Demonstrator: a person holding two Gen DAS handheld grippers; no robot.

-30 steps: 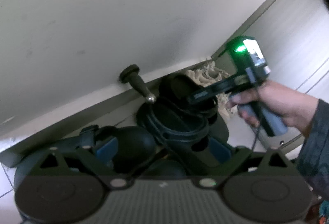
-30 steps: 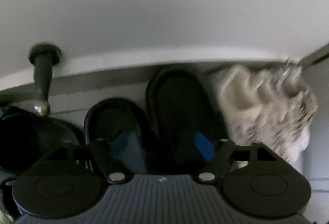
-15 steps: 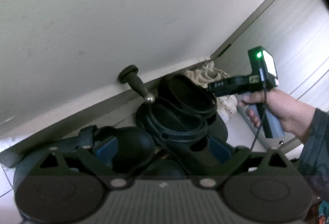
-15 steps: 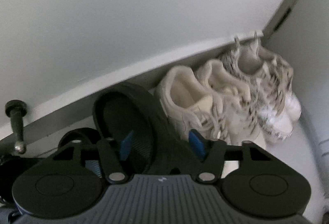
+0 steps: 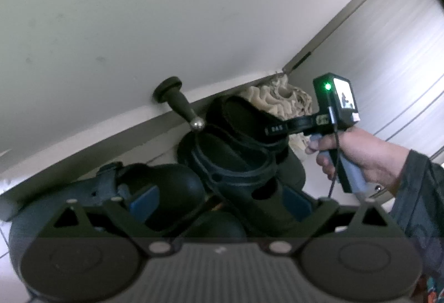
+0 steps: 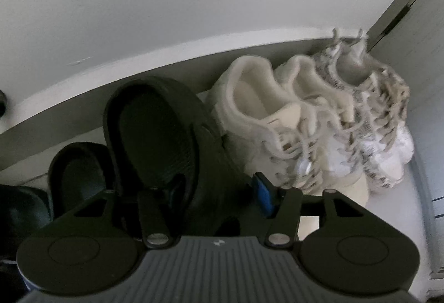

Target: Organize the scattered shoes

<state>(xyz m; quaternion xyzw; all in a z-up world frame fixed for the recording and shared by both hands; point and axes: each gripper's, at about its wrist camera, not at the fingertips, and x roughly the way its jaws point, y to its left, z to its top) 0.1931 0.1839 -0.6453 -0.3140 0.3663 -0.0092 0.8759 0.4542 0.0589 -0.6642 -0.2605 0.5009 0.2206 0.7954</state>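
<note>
My right gripper [image 6: 213,192] is shut on the strap of a black slide sandal [image 6: 155,136], which stands tilted against the wall base beside a row of white sneakers [image 6: 313,119]. This sandal [image 5: 244,119] and the right gripper body [image 5: 333,108] also show in the left wrist view. My left gripper [image 5: 219,197] is open around a dark clog [image 5: 233,161]; its blue pads [image 5: 144,198] sit apart on either side. A second black slide [image 6: 77,172] lies left of the held one.
A black door stopper [image 5: 177,105] sticks out from the white wall [image 5: 166,11] just above the clogs. Another dark clog [image 5: 155,189] lies at left. A corrugated panel [image 5: 388,58] closes the corner at right. Pale floor [image 6: 388,219] shows beside the sneakers.
My right gripper has swung right and closed on the black slide's strap, tipping it up next to the white sneakers. My left gripper has stayed in place.
</note>
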